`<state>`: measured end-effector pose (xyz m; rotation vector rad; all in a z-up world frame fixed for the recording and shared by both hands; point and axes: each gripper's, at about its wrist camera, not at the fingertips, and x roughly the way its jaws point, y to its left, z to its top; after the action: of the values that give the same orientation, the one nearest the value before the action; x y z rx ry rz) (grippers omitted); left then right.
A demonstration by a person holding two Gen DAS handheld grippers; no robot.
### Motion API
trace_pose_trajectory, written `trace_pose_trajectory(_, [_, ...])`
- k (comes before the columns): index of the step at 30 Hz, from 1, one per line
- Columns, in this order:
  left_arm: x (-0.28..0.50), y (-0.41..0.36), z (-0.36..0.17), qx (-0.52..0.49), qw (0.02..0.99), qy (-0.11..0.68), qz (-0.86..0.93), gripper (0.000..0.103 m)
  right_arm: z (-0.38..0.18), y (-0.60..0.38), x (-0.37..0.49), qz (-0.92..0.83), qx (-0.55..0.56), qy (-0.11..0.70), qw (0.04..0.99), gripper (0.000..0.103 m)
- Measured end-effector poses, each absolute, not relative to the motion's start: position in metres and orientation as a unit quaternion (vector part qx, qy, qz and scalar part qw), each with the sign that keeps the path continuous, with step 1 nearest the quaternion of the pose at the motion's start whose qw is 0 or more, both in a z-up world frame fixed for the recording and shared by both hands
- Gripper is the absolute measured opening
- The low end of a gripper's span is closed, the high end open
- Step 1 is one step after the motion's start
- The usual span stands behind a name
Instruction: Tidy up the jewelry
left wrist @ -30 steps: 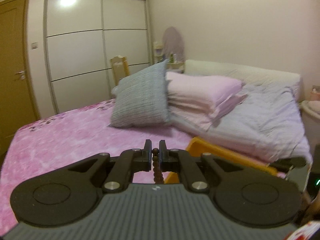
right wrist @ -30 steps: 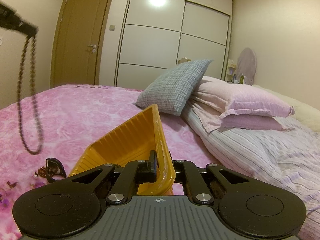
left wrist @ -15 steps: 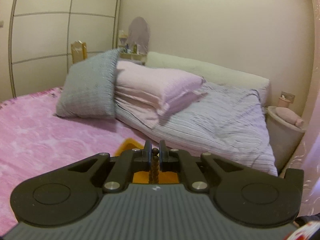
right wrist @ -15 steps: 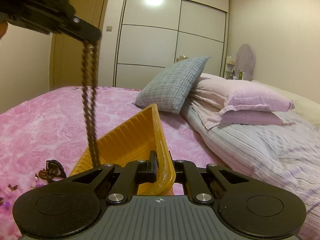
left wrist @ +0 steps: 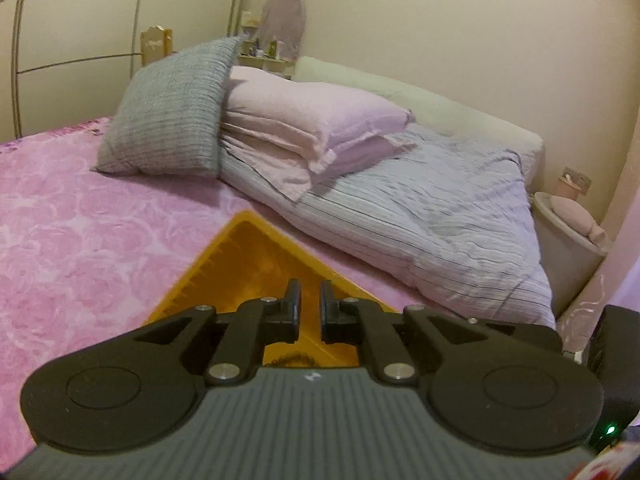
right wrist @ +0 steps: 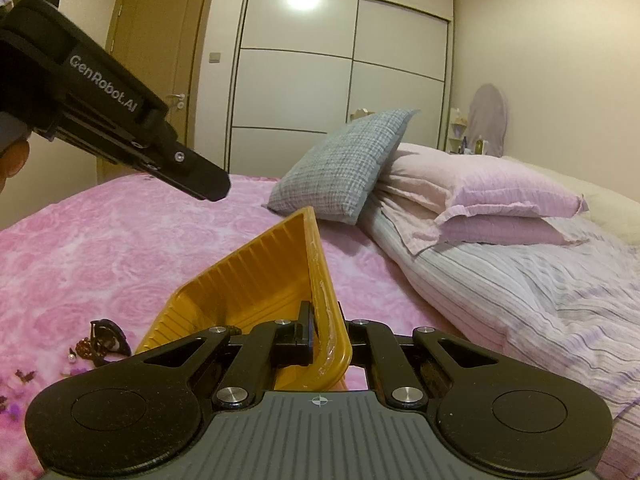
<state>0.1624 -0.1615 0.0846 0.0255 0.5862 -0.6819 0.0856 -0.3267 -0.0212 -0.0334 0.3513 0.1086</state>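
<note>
Bead string (left wrist: 289, 359) now crosswise in tray (left wrist: 256, 256)

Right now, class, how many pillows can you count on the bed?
3. A grey pillow leans upright beside the other two. An upper pink pillow is stacked on a lower pink pillow, both on the striped quilt. More could be hidden out of view.
</note>
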Motion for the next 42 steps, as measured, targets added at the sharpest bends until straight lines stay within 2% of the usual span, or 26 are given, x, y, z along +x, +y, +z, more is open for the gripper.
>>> trace_pose_trajectory(4, [0.161, -0.135, 0.092, 0.001, 0.917, 0.270, -0.294, 0.015, -0.021, -0.327, 0.086, 0.053, -0.015, 0.174, 0.983, 0.007])
trace_pose_trajectory(11, [0.156, -0.065, 0.085, -0.022, 0.947, 0.260, -0.187, 0.020, -0.022, -0.327, 0.085, 0.054, -0.016, 0.173, 0.983, 0.007])
trace_pose_trajectory(15, [0.152, -0.022, 0.065, -0.039, 0.955, 0.269, -0.119, 0.025, -0.022, -0.327, 0.085, 0.054, -0.015, 0.174, 0.983, 0.007])
trace_pose_trajectory(21, [0.139, 0.014, 0.017, -0.056, 0.947, 0.310, -0.067, 0.025, -0.022, -0.327, 0.085, 0.053, -0.015, 0.174, 0.983, 0.007])
trace_pose_trajectory(30, [0.119, -0.004, -0.049, -0.053, 0.935, 0.347, -0.060, 0.025, -0.022, -0.328, 0.085, 0.053, -0.017, 0.174, 0.983, 0.007])
trace_pose_trajectory(42, [0.121, -0.044, -0.076, -0.020, 0.933, 0.355, -0.047, 0.024, -0.022, -0.328, 0.086, 0.052, -0.018, 0.176, 0.983, 0.007])
